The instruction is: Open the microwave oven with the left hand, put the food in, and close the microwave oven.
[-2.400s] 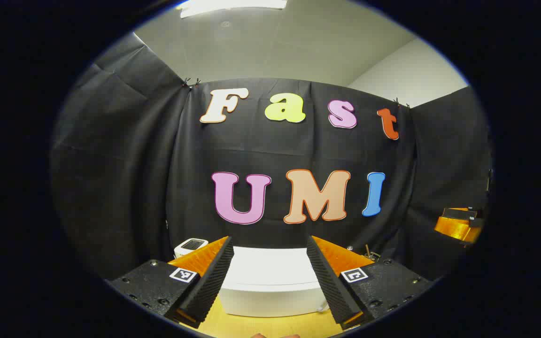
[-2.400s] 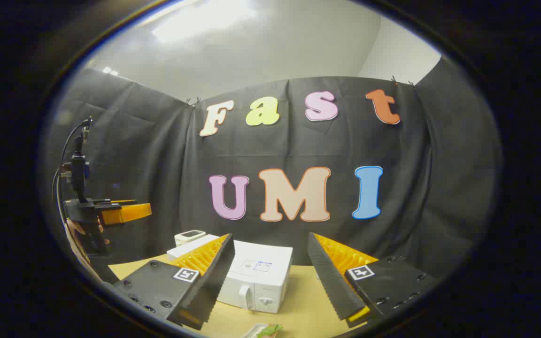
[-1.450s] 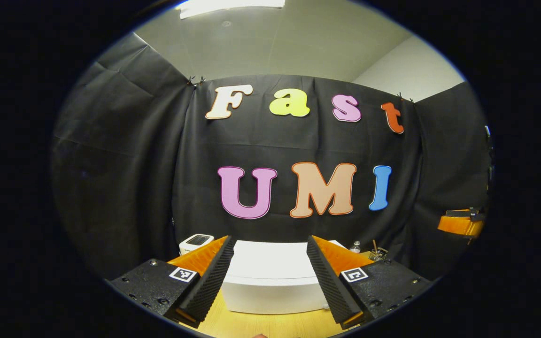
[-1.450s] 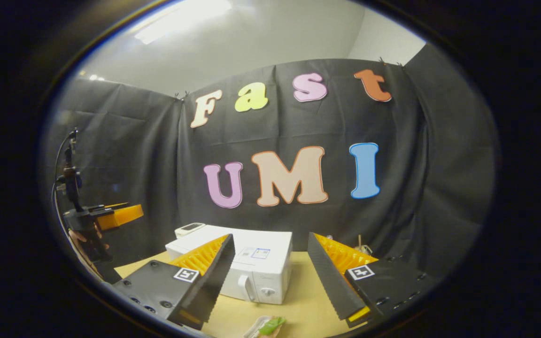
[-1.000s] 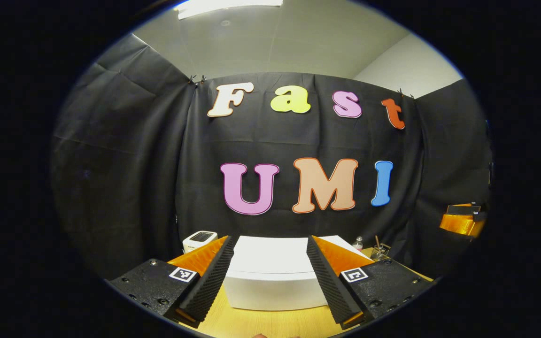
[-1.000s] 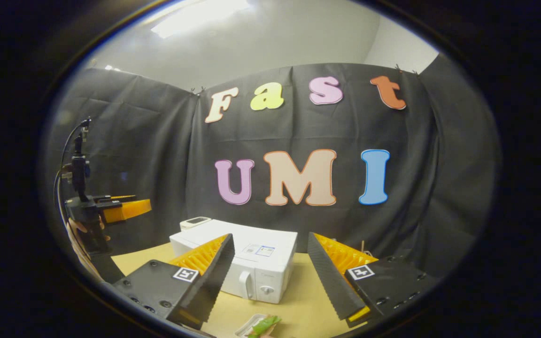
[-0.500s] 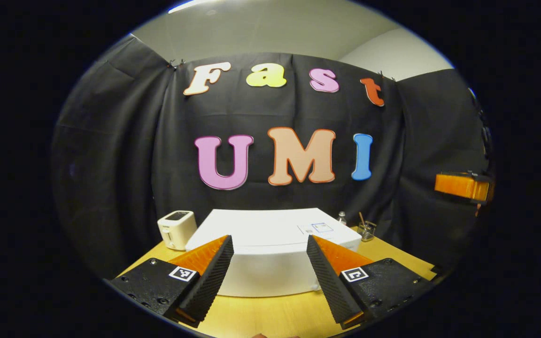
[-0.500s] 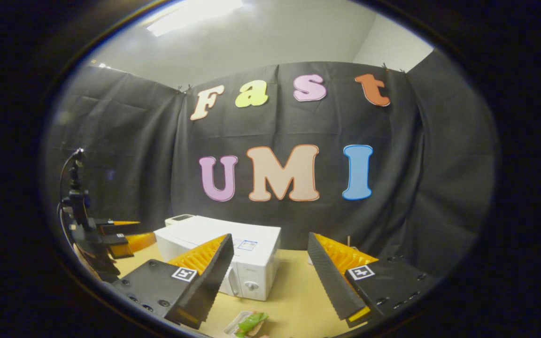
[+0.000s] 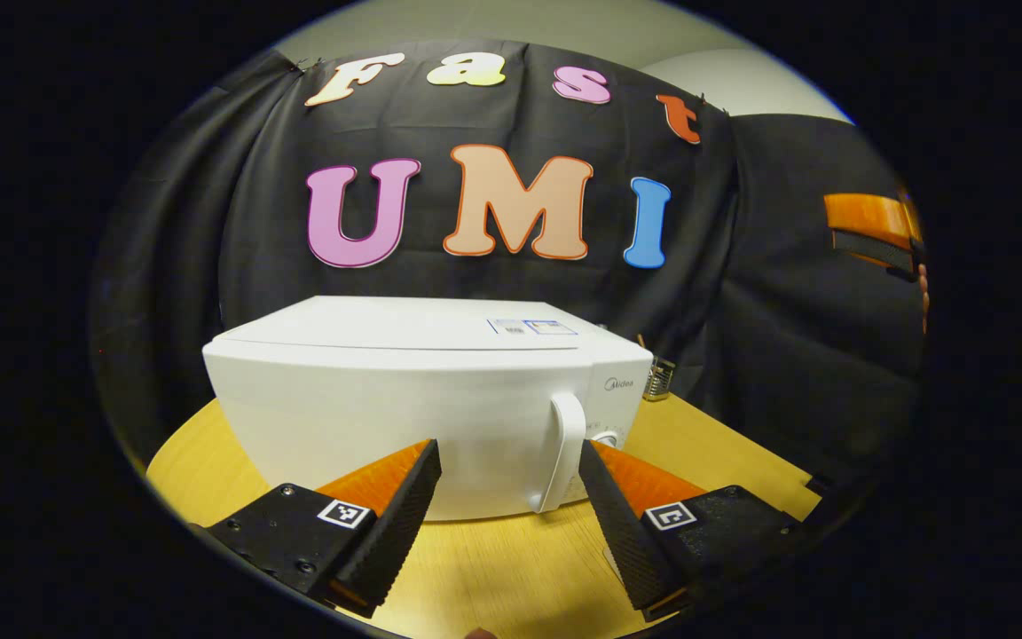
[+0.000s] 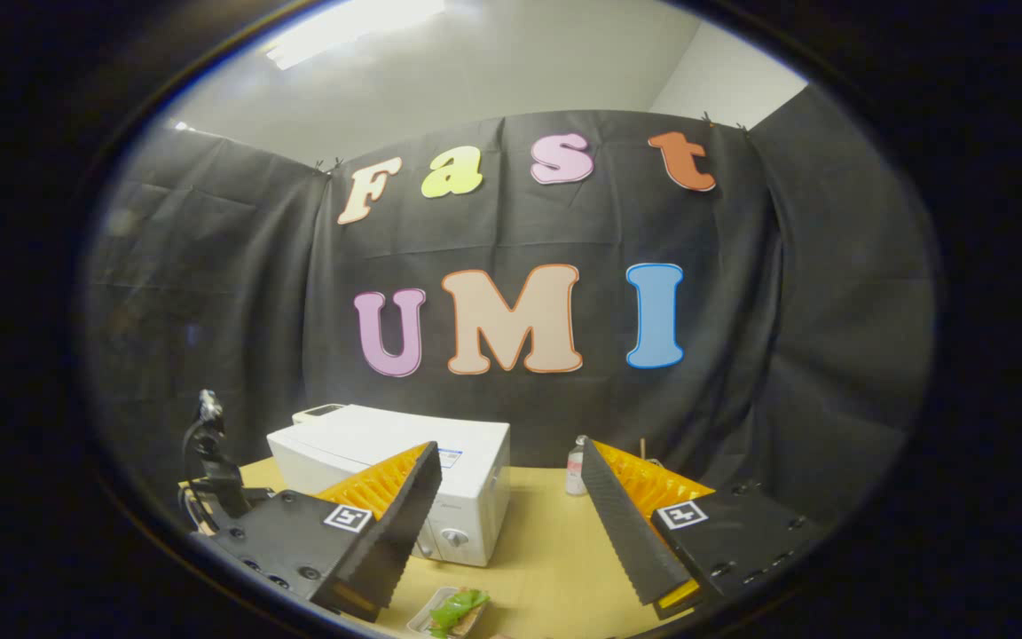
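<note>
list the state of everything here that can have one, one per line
microwave: door closed, handle untouched
left gripper: open, empty, in front of the microwave door, near the handle
right gripper: open, empty, held above the table
food tray: lying on the table in front of the microwave, not picked up
small bottle: upright on the table to the right of the microwave

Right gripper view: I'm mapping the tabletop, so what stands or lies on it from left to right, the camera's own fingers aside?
Left gripper at the table's left edge → white box-shaped microwave oven → clear tray of green leafy food → small clear bottle.
</note>
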`<move>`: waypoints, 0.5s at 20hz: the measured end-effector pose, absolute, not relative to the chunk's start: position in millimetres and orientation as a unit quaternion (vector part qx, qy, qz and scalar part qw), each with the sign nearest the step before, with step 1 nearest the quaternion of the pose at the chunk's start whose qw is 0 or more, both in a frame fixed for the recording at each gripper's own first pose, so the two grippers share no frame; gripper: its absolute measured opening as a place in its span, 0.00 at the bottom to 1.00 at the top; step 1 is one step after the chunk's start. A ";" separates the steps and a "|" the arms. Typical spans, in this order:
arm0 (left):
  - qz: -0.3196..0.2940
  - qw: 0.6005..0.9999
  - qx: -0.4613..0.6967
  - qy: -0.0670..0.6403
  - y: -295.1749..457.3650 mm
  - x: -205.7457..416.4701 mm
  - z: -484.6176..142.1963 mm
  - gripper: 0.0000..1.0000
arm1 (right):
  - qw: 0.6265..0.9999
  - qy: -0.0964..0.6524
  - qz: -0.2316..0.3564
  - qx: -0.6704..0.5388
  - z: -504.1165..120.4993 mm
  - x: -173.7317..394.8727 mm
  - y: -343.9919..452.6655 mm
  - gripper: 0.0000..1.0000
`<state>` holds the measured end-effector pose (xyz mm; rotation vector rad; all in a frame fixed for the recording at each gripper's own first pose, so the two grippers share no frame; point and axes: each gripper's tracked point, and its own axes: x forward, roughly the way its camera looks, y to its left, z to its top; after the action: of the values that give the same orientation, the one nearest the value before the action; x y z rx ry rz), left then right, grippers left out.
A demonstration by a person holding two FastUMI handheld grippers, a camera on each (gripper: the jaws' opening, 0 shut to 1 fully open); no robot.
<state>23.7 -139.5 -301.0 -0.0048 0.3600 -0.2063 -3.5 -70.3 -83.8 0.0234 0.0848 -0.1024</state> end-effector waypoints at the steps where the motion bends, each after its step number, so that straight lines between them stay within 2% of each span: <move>1: -0.103 0.977 0.003 0.185 -144.1 26.7 -311.8 0.97 | 0.998 0.041 -0.053 0.013 -84.0 -3.5 -72.6 0.96; 8: -0.101 0.973 0.030 0.206 -171.5 52.3 -363.8 0.94 | 0.995 0.052 -0.078 0.018 -100.7 -10.3 -99.2 0.96; 10: -0.107 0.970 0.017 0.216 -179.3 60.3 -374.3 0.88 | 0.995 0.056 -0.086 0.021 -105.4 -13.9 -107.6 0.96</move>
<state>60.3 -179.3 -374.3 0.0342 0.4366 -0.2167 -13.9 -107.6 -105.4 0.0413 0.1114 -0.1721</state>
